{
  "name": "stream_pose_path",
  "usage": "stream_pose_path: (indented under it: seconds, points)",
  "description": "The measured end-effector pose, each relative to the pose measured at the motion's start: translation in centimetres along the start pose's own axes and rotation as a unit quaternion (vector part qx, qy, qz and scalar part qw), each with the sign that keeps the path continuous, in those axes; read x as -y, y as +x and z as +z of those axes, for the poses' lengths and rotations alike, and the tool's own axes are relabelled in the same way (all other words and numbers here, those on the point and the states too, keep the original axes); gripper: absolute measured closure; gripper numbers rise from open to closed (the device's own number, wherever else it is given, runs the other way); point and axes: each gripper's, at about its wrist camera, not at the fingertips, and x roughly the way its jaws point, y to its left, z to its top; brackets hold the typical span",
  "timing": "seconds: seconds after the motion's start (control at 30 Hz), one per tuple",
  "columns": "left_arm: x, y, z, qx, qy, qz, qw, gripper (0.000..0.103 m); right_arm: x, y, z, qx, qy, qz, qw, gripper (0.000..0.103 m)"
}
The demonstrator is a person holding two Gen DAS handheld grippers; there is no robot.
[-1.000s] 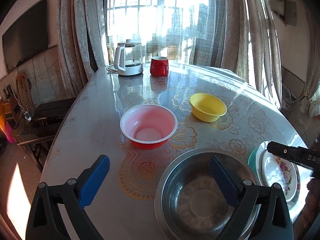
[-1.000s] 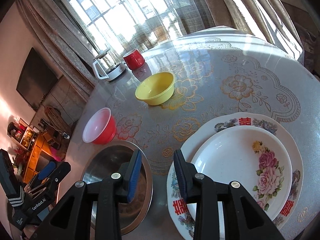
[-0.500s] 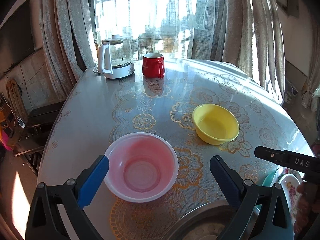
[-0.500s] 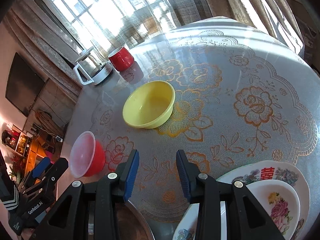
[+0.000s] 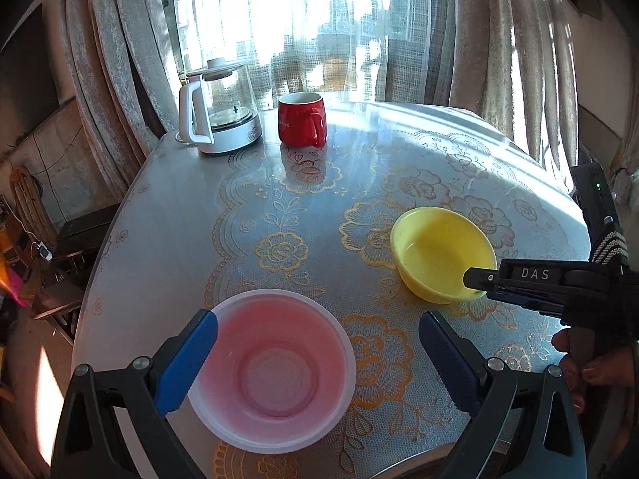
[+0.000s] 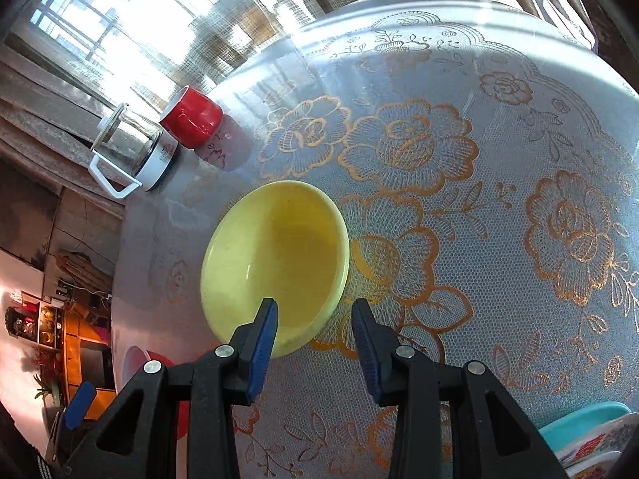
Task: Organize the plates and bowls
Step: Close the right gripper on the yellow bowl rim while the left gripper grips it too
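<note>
Left wrist view: the left gripper [image 5: 317, 353] stands wide and empty, its left finger over the near rim of the pink bowl [image 5: 271, 371]. The yellow bowl [image 5: 443, 253] lies right of the pink bowl.

Right wrist view: the right gripper [image 6: 313, 333] stands narrow and empty, straddling the yellow bowl's [image 6: 275, 263] near rim. The right hand is nearer.
</note>
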Motion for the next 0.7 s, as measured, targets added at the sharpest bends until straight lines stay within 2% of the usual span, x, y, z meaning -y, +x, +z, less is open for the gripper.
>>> stream_pose_path:
  seconds: [0.1,0.17,0.3,0.5,0.53,0.6,0.7]
  points:
    - [0.5,0.5,0.4,-0.001,0.007,-0.002,1.0,0.008,0.2,0.5,-0.6,-0.011,-0.004,0.019,1.0,0.076]
    - [1.0,1.0,0.7,-0.003,0.01,-0.005,0.9999,0.008,0.3,0.2,-1.1,-0.013,-0.009,0.014,1.0,0.082]
    - [1.8,1.8,1.1,-0.011,0.007,-0.022,0.9997,0.008,0.8,-1.0,-2.2,-0.013,-0.019,0.018,1.0,0.084]
    - [3.7,4.0,1.9,-0.038,0.028,-0.021,0.9987,0.009,1.8,-2.1,-3.4,-0.019,-0.024,0.016,0.999,0.084]
    - [4.0,4.7,2.1,-0.054,0.032,-0.022,0.9978,0.011,1.9,-2.2,-3.5,-0.018,-0.024,0.016,0.999,0.084]
    - [4.3,6.1,2.2,-0.087,0.026,-0.037,0.9952,0.029,2.3,-2.4,-3.6,-0.016,-0.02,0.014,1.0,0.084]
    - [4.4,7.5,2.2,-0.125,0.007,-0.061,0.9902,0.04,3.0,-2.6,-3.9,-0.017,-0.016,0.013,1.0,0.084]
